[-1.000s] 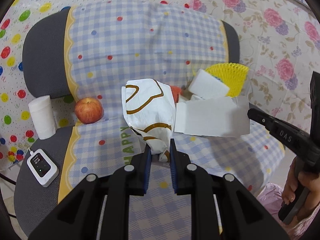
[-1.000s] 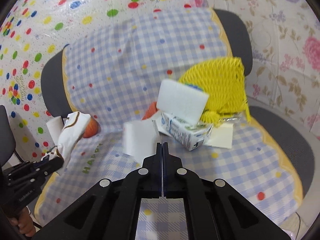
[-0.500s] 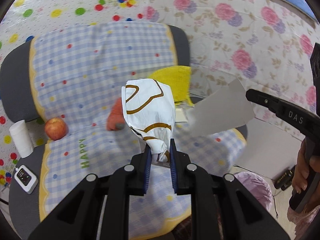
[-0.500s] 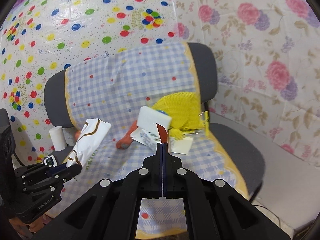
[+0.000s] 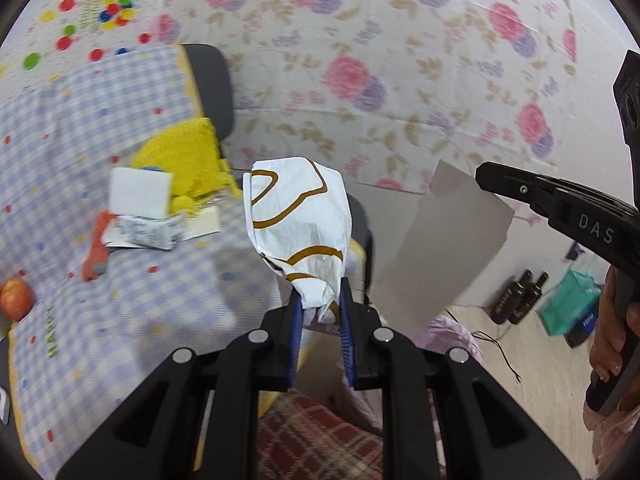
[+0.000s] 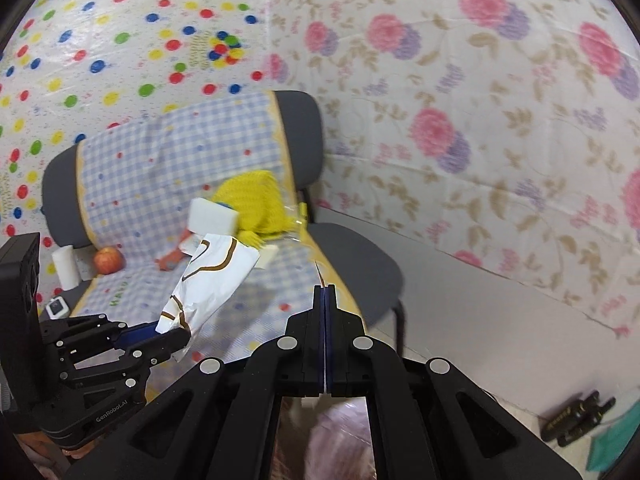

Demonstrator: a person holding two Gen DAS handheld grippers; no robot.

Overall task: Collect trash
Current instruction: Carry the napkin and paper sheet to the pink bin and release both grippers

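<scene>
Two pieces of trash in the air, one per claw, both clear of the chair (image 5: 120, 120).

Left claw (image 5: 320, 300) clamped on the twisted lower end of a white wrapper (image 5: 298, 232) with brown lines, the rest standing up and puffed out above the pads. Looks light, thin and crinkly; likely to crush rather than slip, so best pinched at the gathered neck, as here. Probably hollow, and apt to flap or catch air if swung fast.

Right claw (image 6: 325, 292) shut tight on a grey sheet (image 5: 440, 248), held by one corner and hanging out flat beside the wrapper without touching it. Appears to be thin card or paper: near weightless, floppy, easy to tear at the pinch. Safer gripped further in from the edge.

Hard to read: from the right wrist, only a thin edge-on sliver of the sheet above the pads. Below both claws, a pale pink bag (image 5: 452, 332), mostly hidden behind the claw bodies; mouth not visible, so no telling whether open. Blurred on the chair seat: a yellow net (image 5: 180, 152), a white block (image 5: 138, 196), a printed carton (image 5: 148, 232) and an apple (image 5: 16, 294) cut by the frame edge.
</scene>
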